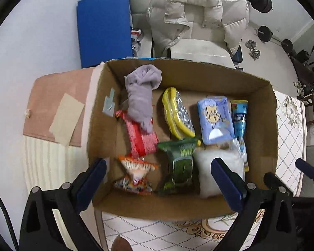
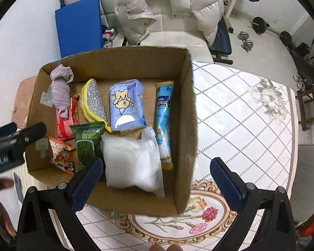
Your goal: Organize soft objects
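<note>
A cardboard box (image 1: pixel 259 113) (image 2: pixel 186 108) stands on the table and holds several soft items. Inside lie a grey rolled cloth (image 1: pixel 141 96) (image 2: pixel 60 87), a yellow-rimmed silver scrubber (image 1: pixel 178 110) (image 2: pixel 93 101), a blue tissue pack (image 1: pixel 216 119) (image 2: pixel 126 104), a blue tube pack (image 1: pixel 239 117) (image 2: pixel 163 113), a white bag (image 1: pixel 205 167) (image 2: pixel 131 161), a green packet (image 1: pixel 180 161) (image 2: pixel 86 142), a red packet (image 1: pixel 142 140) (image 2: pixel 66 121) and an orange snack packet (image 1: pixel 136 173) (image 2: pixel 61 154). My left gripper (image 1: pixel 159 179) is open and empty above the box's near edge. My right gripper (image 2: pixel 157 177) is open and empty over the box's near right corner.
A white patterned tablecloth (image 2: pixel 240 113) covers the table right of the box. A pink mat (image 1: pixel 52 96) lies left of the box. A chair with a white puffer jacket (image 1: pixel 198 14) stands behind. A blue board (image 1: pixel 103 29) leans on the wall. Dumbbells (image 1: pixel 253 49) lie on the floor.
</note>
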The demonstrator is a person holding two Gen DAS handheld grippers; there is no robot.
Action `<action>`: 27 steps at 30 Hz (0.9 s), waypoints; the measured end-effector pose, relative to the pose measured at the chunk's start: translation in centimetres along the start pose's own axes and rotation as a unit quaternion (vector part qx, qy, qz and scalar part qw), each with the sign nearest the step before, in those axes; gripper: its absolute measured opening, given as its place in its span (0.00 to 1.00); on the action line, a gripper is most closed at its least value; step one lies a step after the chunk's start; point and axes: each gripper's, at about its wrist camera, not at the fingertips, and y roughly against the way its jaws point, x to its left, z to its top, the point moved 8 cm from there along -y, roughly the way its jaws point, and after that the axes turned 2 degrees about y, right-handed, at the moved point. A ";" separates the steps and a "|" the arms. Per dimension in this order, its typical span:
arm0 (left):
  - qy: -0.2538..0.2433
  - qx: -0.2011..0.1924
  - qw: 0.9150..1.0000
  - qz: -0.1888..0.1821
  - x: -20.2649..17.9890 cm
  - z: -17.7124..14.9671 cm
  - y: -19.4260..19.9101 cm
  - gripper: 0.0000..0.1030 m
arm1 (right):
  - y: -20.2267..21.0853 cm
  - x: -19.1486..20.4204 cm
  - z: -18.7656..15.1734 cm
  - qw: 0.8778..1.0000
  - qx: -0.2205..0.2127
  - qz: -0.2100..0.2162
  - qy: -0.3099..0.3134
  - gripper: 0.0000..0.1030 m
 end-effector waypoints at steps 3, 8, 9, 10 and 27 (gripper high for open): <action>0.001 -0.010 1.000 0.000 -0.2 -1.4 1.2 0.99 | 1.0 -0.2 -1.3 1.000 -0.006 0.002 -0.005 1.00; 0.000 -0.034 0.999 0.021 -0.7 -3.4 3.8 0.99 | 3.3 -0.8 -2.9 1.000 -0.021 0.007 -0.011 1.00; 0.000 -0.042 0.999 0.025 -0.8 -3.9 4.5 0.99 | 3.9 -0.9 -3.2 1.000 -0.026 0.008 -0.011 1.00; 0.000 -0.051 0.998 0.028 -0.9 -4.2 5.3 0.99 | 4.7 -0.9 -3.6 0.999 -0.031 0.010 -0.009 1.00; 0.011 -0.179 0.983 0.024 -2.8 -12.0 21.6 0.99 | 23.2 -1.7 -11.8 0.986 -0.163 0.020 0.009 1.00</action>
